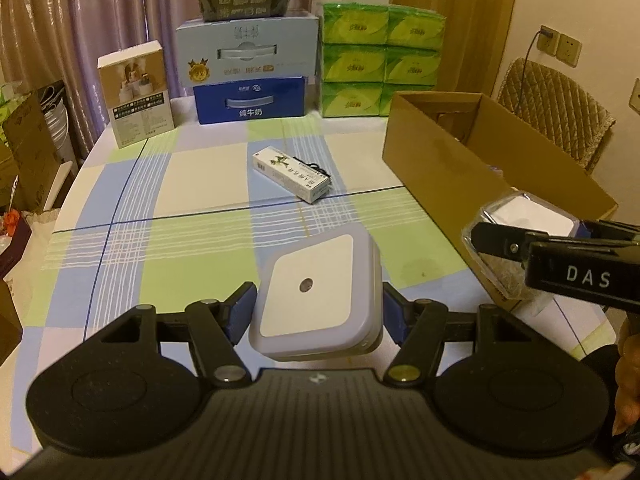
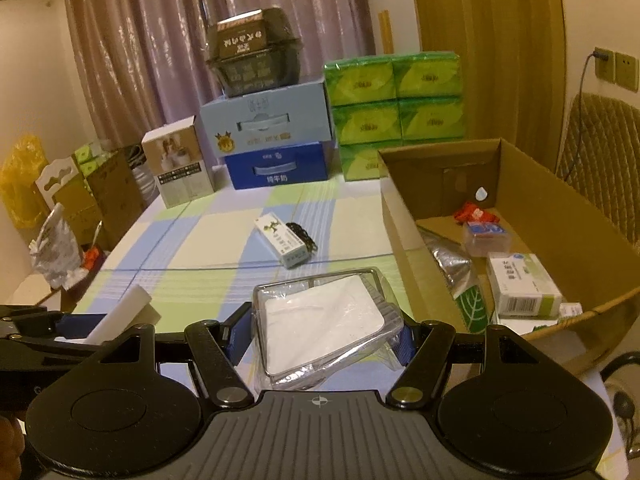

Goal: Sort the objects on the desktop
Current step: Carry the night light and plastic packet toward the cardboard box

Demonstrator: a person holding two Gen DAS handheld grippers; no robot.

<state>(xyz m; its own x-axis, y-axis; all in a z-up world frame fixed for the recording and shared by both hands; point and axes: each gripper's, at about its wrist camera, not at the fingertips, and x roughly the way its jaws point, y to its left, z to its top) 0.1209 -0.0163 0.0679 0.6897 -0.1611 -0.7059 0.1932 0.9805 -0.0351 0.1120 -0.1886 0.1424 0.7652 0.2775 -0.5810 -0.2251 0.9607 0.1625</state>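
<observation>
My left gripper [image 1: 319, 314] is shut on a white square night light [image 1: 316, 296] and holds it above the checked tablecloth [image 1: 180, 184]. My right gripper [image 2: 322, 334] is shut on a clear plastic case with a white insert [image 2: 324, 320], just left of the open cardboard box [image 2: 520, 184]. In the left wrist view the right gripper [image 1: 532, 236] and its case [image 1: 520, 212] hang at the box's near corner [image 1: 440, 152]. The left gripper [image 2: 100, 328] shows at the left of the right wrist view. A small white medicine box [image 1: 292, 172] lies mid-table beside a black cord [image 2: 304, 236].
Several packets and small boxes lie inside the cardboard box [image 2: 524, 284]. Along the table's back stand blue milk cartons [image 1: 248, 76], green tissue packs [image 1: 380, 60] and a white product box [image 1: 136, 92]. A quilted chair [image 1: 560, 108] stands at the right; cartons and bags crowd the floor at left.
</observation>
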